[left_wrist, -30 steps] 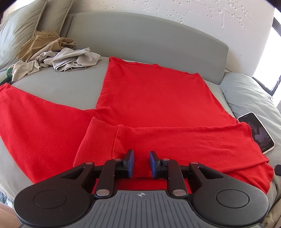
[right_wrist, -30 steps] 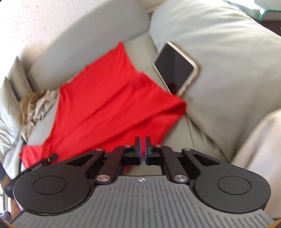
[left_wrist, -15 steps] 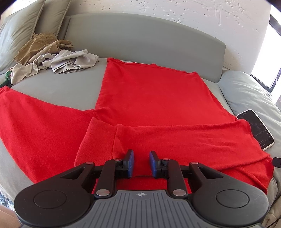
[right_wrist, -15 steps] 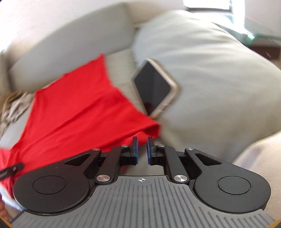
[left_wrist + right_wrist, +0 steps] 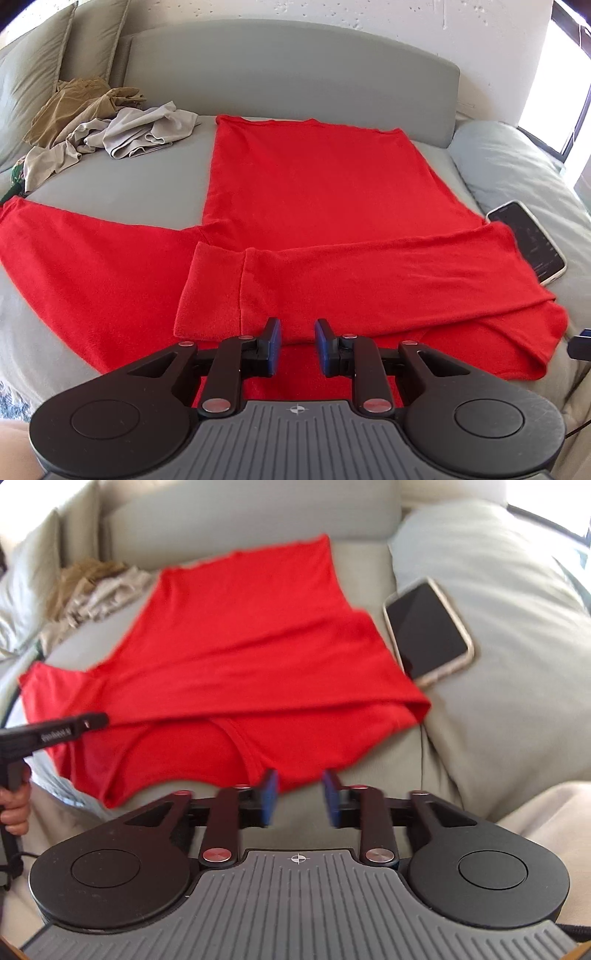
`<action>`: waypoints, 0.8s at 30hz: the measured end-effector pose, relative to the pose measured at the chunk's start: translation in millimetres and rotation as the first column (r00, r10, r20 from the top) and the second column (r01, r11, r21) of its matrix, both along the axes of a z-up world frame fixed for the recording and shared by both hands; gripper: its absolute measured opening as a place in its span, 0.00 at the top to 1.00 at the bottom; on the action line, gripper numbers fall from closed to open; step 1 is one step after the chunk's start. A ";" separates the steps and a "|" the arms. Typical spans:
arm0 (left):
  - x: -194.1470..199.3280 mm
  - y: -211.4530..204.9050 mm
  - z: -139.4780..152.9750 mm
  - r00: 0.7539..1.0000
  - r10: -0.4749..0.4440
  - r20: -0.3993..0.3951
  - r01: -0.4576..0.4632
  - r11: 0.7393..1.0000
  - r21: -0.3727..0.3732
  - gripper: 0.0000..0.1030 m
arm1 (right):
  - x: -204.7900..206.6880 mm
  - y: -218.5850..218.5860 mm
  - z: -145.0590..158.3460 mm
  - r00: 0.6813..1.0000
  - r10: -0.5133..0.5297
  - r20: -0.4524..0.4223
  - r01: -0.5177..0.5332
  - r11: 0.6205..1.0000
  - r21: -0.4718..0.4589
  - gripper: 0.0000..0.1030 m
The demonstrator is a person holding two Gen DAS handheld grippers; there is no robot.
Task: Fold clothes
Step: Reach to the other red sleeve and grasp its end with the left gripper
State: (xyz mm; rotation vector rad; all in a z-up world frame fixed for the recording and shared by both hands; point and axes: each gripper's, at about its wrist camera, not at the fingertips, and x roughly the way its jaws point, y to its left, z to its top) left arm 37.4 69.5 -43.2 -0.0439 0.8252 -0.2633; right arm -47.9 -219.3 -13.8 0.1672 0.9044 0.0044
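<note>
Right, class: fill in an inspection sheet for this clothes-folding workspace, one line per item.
Surface: grey sofa seat, bare at left.
Job's things: red long-sleeved top spread flat, one sleeve folded across the body, the other out to the left.
Clutter: phone beside the top; crumpled beige clothes at back left.
Grippers: left gripper open, nothing between the jaws; right gripper has just been opening, empty.
Cables: thin black cable by the left hand.
Surroundings: cushions, white wall.
</note>
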 end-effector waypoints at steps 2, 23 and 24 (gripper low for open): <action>-9.1 26.4 23.1 0.999 0.040 0.020 -0.036 0.983 -0.178 0.68 | 0.7 4.2 16.2 0.998 0.012 0.062 -0.014 0.999 0.032 0.50; 50.9 336.2 -70.8 0.689 0.586 -0.426 -0.644 0.227 -0.730 0.66 | 55.3 42.8 70.3 0.977 -0.065 0.204 -0.024 0.914 0.404 0.20; 56.9 338.1 -68.7 0.685 0.593 -0.423 -0.649 0.232 -0.725 0.64 | 55.9 44.5 72.2 0.976 -0.065 0.208 -0.026 0.914 0.406 0.20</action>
